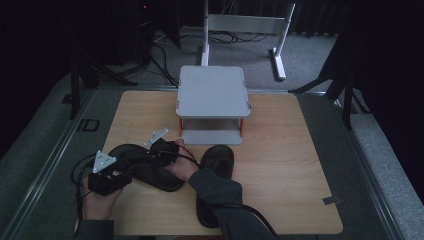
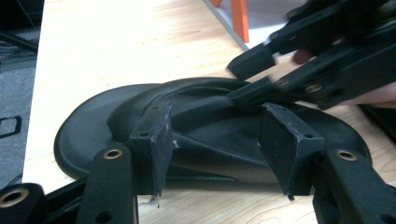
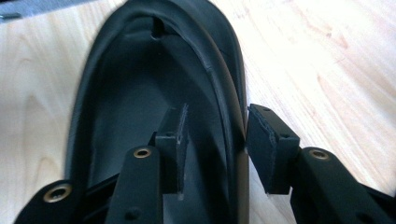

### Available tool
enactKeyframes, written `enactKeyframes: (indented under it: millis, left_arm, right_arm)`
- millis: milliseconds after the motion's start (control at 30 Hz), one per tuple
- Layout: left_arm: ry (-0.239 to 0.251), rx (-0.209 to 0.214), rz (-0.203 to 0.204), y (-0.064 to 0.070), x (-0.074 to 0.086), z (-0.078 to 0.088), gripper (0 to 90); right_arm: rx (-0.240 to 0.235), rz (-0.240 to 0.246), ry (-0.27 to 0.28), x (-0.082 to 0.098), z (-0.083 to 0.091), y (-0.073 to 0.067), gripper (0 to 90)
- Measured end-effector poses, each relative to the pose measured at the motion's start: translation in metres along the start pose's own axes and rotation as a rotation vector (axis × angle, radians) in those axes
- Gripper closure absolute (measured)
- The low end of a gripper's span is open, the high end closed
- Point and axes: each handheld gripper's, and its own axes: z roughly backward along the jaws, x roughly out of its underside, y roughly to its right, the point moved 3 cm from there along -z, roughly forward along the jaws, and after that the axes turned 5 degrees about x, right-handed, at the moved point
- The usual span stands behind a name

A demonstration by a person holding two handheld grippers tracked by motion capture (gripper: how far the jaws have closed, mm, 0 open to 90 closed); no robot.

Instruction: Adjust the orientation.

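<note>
Two grippers work on one black sandal on the wooden table (image 1: 280, 165).

The left gripper (image 2: 217, 140) has its jaws wide apart, straddling the strap of the left sandal (image 1: 150, 167), which lies toward 8 o'clock from the grey two-tier stand (image 1: 212, 92). The right gripper (image 3: 215, 140) has its jaws part open astride that sandal's strap edge, one pad inside, one outside. A second sandal (image 1: 216, 165) lies at 6 o'clock from the stand.

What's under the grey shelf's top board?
Under the grey two-level shelf sits a bare lower board between orange posts. Its back part is shadowed, so anything there stays hidden.
</note>
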Motion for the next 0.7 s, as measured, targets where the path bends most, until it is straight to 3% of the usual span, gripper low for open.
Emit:
enactKeyframes:
  millis: [167,333,500,700]
  left_arm:
    - [-0.008,-0.004,-0.01,0.001,0.001,-0.002,44.5]
    - [-0.004,-0.001,-0.007,0.001,0.002,-0.001,44.5]
    - [0.003,-0.009,-0.004,0.0,0.003,0.001,44.5]
    - [0.014,-0.021,0.007,-0.002,0.004,0.005,44.5]
  right_arm:
    - [0.013,-0.018,-0.043,0.0,-0.017,0.0,54.7]
    - [0.039,-0.064,-0.076,0.002,-0.021,0.006,70.2]
    - [0.068,-0.039,-0.074,0.002,-0.018,0.006,79.0]
    - [0.045,-0.111,-0.087,0.017,-0.005,0.014,81.6]
